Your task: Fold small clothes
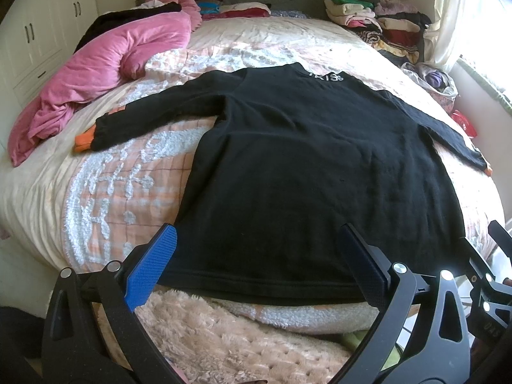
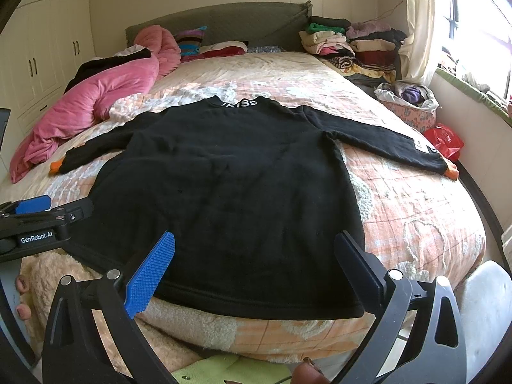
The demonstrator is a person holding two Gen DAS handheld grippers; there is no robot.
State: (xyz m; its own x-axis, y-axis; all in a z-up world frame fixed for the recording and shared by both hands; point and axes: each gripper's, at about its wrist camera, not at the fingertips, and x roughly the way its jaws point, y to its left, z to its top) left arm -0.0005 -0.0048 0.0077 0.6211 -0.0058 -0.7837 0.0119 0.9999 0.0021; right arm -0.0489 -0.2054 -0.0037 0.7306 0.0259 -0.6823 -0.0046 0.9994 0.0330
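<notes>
A black long-sleeved top [image 1: 304, 166] with orange cuffs lies flat on the bed, sleeves spread out to both sides, collar with white letters at the far end. It also shows in the right wrist view [image 2: 230, 185]. My left gripper [image 1: 259, 256] is open and empty, hovering over the hem near the bed's front edge. My right gripper [image 2: 256, 262] is open and empty, also just above the hem. The left gripper's body [image 2: 41, 224] shows at the left edge of the right wrist view.
The bed [image 1: 105, 198] has a peach patterned quilt. A pink duvet [image 1: 105, 73] lies at the left. Stacks of folded clothes [image 1: 377, 16] sit at the far right by the headboard. A bag of clothes [image 2: 409, 102] and a red bag [image 2: 444, 140] are at the right edge.
</notes>
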